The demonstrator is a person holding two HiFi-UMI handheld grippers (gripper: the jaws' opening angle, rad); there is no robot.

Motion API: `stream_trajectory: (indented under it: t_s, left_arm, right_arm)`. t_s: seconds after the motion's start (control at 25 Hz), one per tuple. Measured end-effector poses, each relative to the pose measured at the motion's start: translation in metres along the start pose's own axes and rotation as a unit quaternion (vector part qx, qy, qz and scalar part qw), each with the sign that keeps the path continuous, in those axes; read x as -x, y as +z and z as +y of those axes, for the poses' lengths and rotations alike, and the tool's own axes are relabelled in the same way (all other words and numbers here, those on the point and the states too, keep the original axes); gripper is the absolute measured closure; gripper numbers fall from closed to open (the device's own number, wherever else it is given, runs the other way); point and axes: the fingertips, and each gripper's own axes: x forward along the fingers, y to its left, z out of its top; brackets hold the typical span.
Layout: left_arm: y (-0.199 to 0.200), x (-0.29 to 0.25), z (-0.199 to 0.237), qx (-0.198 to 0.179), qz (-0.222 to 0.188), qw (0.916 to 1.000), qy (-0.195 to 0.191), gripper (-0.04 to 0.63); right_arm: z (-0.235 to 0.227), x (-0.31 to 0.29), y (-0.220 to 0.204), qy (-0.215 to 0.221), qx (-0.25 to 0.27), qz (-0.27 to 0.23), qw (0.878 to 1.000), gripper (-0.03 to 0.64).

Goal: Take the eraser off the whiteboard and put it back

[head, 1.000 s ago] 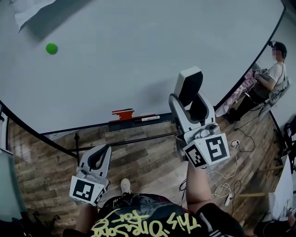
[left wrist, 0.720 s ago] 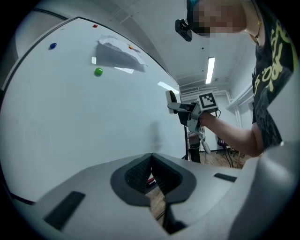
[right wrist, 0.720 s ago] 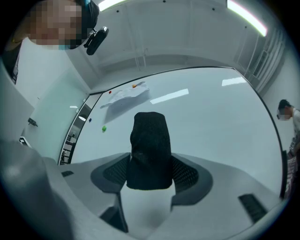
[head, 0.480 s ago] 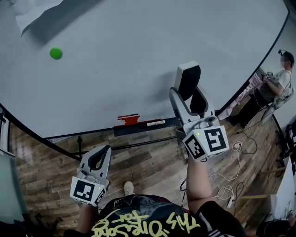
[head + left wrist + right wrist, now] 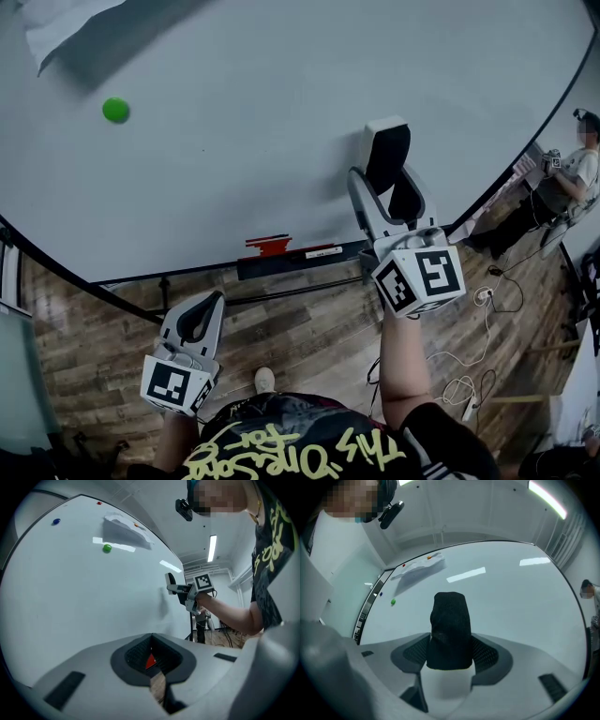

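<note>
The eraser (image 5: 386, 155) is a white block with a black felt face, and my right gripper (image 5: 384, 192) is shut on it. It is held upright in front of the whiteboard (image 5: 262, 122), close to the surface; I cannot tell if it touches. In the right gripper view the eraser (image 5: 449, 630) stands between the jaws of my right gripper (image 5: 449, 656), felt end towards the board (image 5: 511, 597). My left gripper (image 5: 195, 323) hangs low over the floor, shut and empty. In the left gripper view the left gripper (image 5: 151, 656) has its jaws together, and the right gripper (image 5: 180, 590) shows beside the board.
A green magnet (image 5: 115, 110) and a sheet of paper (image 5: 56, 28) sit on the board's upper left. A red object (image 5: 269, 247) lies on the board's tray (image 5: 300, 261). A person (image 5: 572, 178) stands at the far right. Cables (image 5: 459, 384) lie on the wooden floor.
My right gripper with the eraser has moved slightly up and closer to the whiteboard. The left gripper has hardly moved.
</note>
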Motion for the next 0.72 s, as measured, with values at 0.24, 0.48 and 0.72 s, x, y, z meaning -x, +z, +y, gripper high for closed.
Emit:
stream_trajectory:
  t_s: [0.24,0.48,0.72]
  left_arm:
    - [-0.001,-0.005,0.003,-0.002,0.001,1.0000,-0.008,0.588]
    - [-0.002,-0.011,0.002,0.016,-0.003,0.9998,-0.010,0.588]
    - [-0.004,-0.014,0.004,0.020,-0.003,0.9997,-0.013,0.588]
  right_arm:
    - [-0.006,-0.006,-0.004,-0.017,0.005,0.009,1.000,0.350]
    - [-0.010,-0.012,-0.013,-0.028,0.009,0.019,0.999,0.350]
    - [-0.010,-0.015,-0.019,-0.034,0.013,0.027,0.999,0.350]
